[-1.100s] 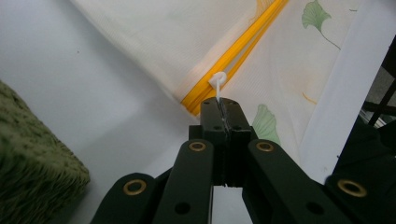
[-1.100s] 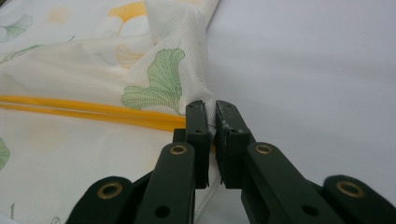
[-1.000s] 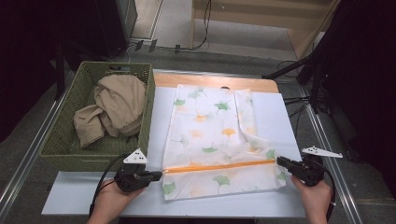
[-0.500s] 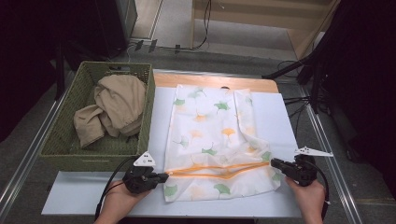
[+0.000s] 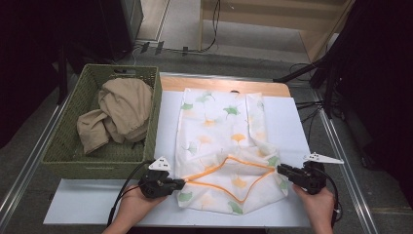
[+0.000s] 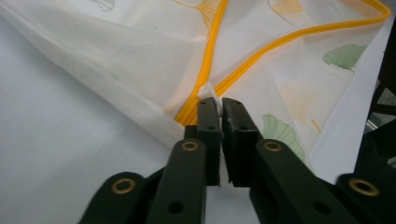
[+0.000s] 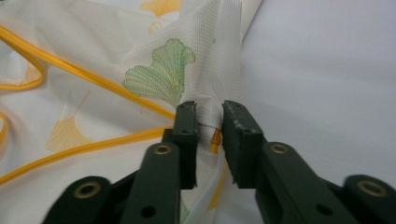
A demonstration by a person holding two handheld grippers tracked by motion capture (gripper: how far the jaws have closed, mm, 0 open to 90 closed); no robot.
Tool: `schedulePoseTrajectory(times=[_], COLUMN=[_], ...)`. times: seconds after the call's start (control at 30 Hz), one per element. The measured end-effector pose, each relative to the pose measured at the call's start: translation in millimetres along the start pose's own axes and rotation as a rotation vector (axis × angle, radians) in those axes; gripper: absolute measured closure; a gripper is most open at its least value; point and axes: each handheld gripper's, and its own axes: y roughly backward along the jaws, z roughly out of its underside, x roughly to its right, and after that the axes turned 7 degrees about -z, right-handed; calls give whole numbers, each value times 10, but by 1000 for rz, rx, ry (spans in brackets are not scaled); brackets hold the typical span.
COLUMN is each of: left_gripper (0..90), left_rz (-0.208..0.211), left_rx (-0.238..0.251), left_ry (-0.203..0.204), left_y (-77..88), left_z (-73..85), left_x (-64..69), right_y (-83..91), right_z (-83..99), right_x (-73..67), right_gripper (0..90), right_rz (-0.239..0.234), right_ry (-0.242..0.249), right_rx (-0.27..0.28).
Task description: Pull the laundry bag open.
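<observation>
The green basket (image 5: 58, 146) holds crumpled beige cloth (image 5: 119, 112). The left gripper (image 5: 181, 184) and right gripper (image 5: 281, 169) each clamp the leaf-print mesh bag's (image 5: 219, 126) orange-trimmed edge.

Your left hand-held gripper (image 5: 181, 183) is black, with a grey three-cornered plate on top and a black cable looping out behind it along with a thinner reddish one. Your right hand-held gripper (image 5: 282, 170) is black too, carries the same grey plate, and trails a black cable. Seen close, each has two flat black jaws on link arms pinned with brass-coloured rivets and small dark screw holes. Your forearms are bare, with no sleeves showing.
</observation>
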Motion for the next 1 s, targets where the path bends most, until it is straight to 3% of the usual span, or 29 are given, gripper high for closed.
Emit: schedulePoseTrajectory(times=[0.1,0.23,0.57,0.77,0.9,1.0], left_gripper=[678,549,412,399,397,397], left_rz=[24,38,85,101,107,112], left_rx=[-3,-5,44,37,38,28], left_ry=[-13,-14,-2,-11,-22,-27], left_y=[38,94,183,199,197,191], left_z=[24,44,48,42,32,34], left_x=[33,62,51,64,81,81], right_y=[74,120,207,68,-12,-64], right_z=[-3,3,-77,-76,-49,-49], right_x=[-68,-175,-380,-566,-661,-699], right_gripper=[607,495,316,325,324,314], right_rz=[24,10,0,-63,-104,-129], right_ry=[63,116,166,214,238,226], right_rx=[63,132,215,144,127,107])
